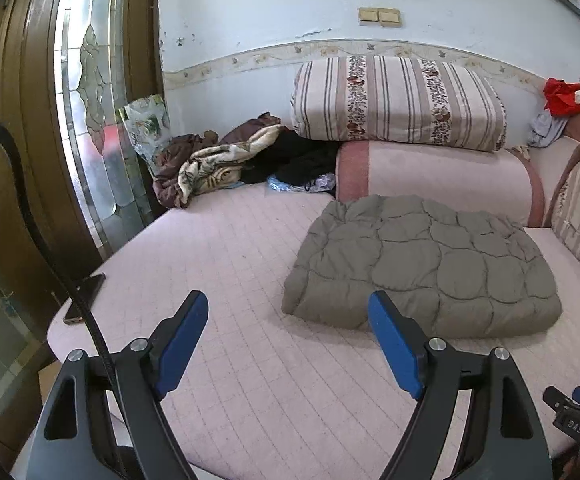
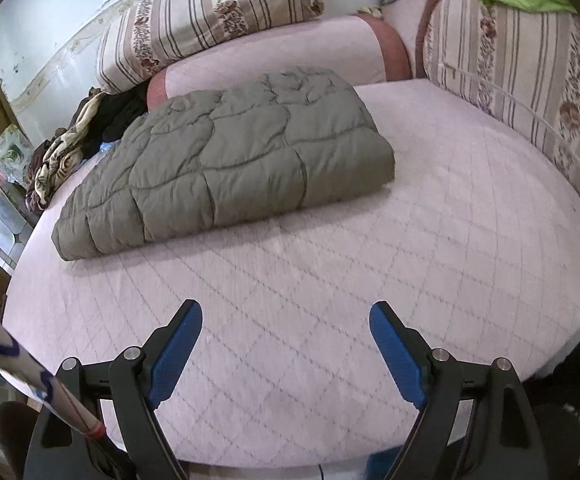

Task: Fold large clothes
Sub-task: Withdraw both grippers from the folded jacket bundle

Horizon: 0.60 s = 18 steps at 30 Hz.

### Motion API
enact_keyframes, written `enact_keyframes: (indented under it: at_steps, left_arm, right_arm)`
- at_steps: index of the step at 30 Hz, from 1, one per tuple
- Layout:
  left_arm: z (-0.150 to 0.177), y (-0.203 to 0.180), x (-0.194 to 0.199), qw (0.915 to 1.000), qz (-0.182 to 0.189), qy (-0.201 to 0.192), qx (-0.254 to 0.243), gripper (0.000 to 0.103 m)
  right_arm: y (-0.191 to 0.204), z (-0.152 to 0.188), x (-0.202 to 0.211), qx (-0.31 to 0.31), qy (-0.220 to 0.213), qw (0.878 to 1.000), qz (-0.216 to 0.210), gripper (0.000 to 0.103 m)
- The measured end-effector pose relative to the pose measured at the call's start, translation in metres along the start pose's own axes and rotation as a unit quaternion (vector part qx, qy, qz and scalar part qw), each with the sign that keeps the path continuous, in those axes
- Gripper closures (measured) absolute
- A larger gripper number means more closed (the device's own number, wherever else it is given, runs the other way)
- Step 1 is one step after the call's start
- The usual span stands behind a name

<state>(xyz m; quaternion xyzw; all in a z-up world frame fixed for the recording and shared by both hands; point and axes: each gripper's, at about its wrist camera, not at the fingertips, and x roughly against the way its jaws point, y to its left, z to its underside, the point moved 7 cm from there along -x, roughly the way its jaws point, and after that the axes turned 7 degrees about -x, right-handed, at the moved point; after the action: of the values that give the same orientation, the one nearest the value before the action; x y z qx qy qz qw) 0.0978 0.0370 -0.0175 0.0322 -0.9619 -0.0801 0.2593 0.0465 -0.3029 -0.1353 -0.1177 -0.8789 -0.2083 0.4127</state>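
Left wrist view shows my left gripper [image 1: 288,344] with its jaws spread wide and holding nothing, hovering over the pink quilted bed [image 1: 218,248]. The grey padded garment [image 1: 422,264] lies folded into a thick rectangle toward the back right of the bed, just in front of the pink bolster [image 1: 442,176]. My right gripper [image 2: 286,346] is likewise spread and empty, well short of the garment's near edge.

The bundle looks already folded, so I judge the step in hand is either a last fold or a tidy-up. To do it well, I'd bring both jaws to the near long edge, one toward each corner, and bite deep enough to catch every puffy layer. I'd lift evenly, since the stuffing will spring back and slide. The phone [image 1: 84,298] at the left edge should stay clear of my sweep.
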Motion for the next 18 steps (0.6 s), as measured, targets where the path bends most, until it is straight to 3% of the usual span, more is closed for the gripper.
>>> enact_keyframes:
  at_steps: [10, 15, 18]
  left_arm:
    - [0.013, 0.001, -0.003, 0.9993, 0.022, 0.026, -0.014, 0.022]
    - [0.014, 0.009, -0.005, 0.9994, 0.019, 0.028, -0.005, 0.022]
    - [0.019, 0.014, -0.008, 0.9981, 0.037, 0.047, 0.012, 0.022]
  right_arm:
    - [0.011, 0.003, 0.021, 0.026, -0.015, 0.999, 0.010, 0.014]
    - [0.021, 0.003, 0.030, 0.046, -0.019, 0.999, 0.019, 0.014]
    - [0.024, 0.000, 0.038, 0.048, -0.028, 0.998, 0.024, 0.014]
